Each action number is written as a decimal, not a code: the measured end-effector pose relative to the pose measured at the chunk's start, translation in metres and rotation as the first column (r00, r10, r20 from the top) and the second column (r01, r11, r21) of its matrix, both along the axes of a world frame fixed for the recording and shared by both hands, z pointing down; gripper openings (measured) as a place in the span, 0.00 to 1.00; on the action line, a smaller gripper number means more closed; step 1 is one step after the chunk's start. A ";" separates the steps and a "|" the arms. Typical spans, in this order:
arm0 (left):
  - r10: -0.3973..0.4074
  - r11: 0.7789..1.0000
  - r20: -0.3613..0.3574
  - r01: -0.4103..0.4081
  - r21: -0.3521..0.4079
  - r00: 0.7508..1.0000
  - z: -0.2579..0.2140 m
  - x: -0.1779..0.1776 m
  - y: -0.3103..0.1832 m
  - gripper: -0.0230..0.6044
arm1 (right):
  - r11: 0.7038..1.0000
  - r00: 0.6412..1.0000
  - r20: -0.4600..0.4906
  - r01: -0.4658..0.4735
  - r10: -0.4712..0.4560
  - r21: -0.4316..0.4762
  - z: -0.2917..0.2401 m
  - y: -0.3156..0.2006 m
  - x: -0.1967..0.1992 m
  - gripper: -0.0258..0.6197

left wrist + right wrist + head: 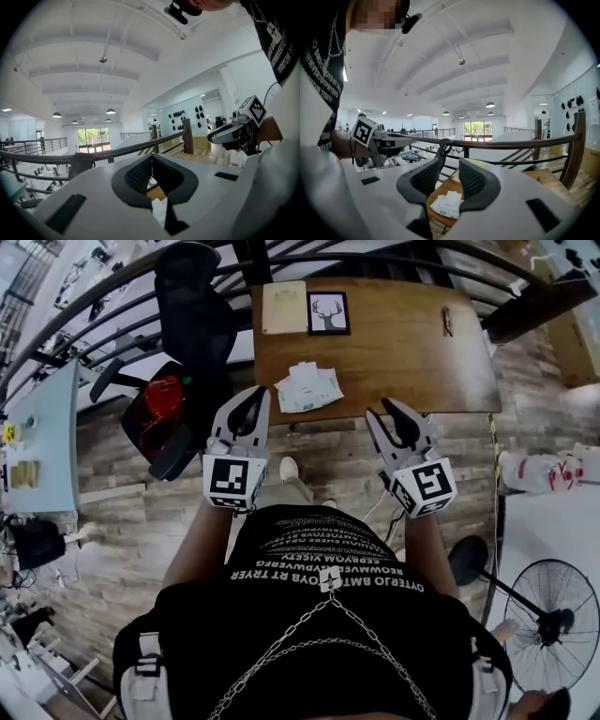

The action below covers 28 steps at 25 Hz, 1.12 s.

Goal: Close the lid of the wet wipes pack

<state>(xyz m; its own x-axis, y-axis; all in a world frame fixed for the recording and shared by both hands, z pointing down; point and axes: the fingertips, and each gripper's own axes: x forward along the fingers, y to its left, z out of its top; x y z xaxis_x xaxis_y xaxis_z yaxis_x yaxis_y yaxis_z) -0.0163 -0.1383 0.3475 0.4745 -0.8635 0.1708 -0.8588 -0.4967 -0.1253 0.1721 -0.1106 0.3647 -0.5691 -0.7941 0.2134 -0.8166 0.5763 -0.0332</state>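
Approach step, lid (302,372) apparently not yet shut. Wipes (309,390) on worktop (403,343), near edge. Left tool (261,393) tips together, empty; right tool (382,409) apart, empty. Wipes at 1 o'clock from left tool, 11 from right. Next, likely: reach over the worktop edge, press lid flat.

the flat white soft-plastic wet wipes pack (307,390), printed green, lies on the brown wooden table (403,343) close to its near edge, at about 7 o'clock from the tabletop's middle. its small white lid (302,374) stands flipped open on top.
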 end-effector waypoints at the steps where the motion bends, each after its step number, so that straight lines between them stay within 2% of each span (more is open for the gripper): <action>1: 0.004 1.000 0.000 -0.004 0.000 1.000 0.000 -0.001 -0.007 0.08 | 1.000 1.000 -0.001 -0.003 0.003 0.002 -0.001 -0.007 -0.002 0.24; 17: 0.079 0.996 -0.010 -0.080 -0.041 0.997 0.013 -0.030 -0.102 0.08 | 0.999 0.998 -0.020 -0.052 0.052 -0.008 -0.004 -0.092 -0.040 0.24; 24: 0.121 0.989 -0.007 -0.121 -0.086 0.993 0.047 -0.041 -0.138 0.08 | 0.996 0.996 -0.039 -0.084 0.083 -0.013 0.000 -0.124 -0.049 0.24; 28: 0.129 0.982 0.011 -0.127 -0.143 0.992 0.083 -0.041 -0.158 0.08 | 0.994 0.992 -0.057 -0.109 0.108 -0.006 -0.005 -0.134 -0.041 0.24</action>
<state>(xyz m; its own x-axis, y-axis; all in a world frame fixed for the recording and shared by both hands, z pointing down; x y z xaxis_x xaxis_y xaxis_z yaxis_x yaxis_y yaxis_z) -0.0573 -0.2962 0.4300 0.5748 -0.7622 0.2978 -0.7851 -0.6163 -0.0620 0.1311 -0.2449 0.3593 -0.4662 -0.8486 0.2500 -0.8751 0.4838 0.0104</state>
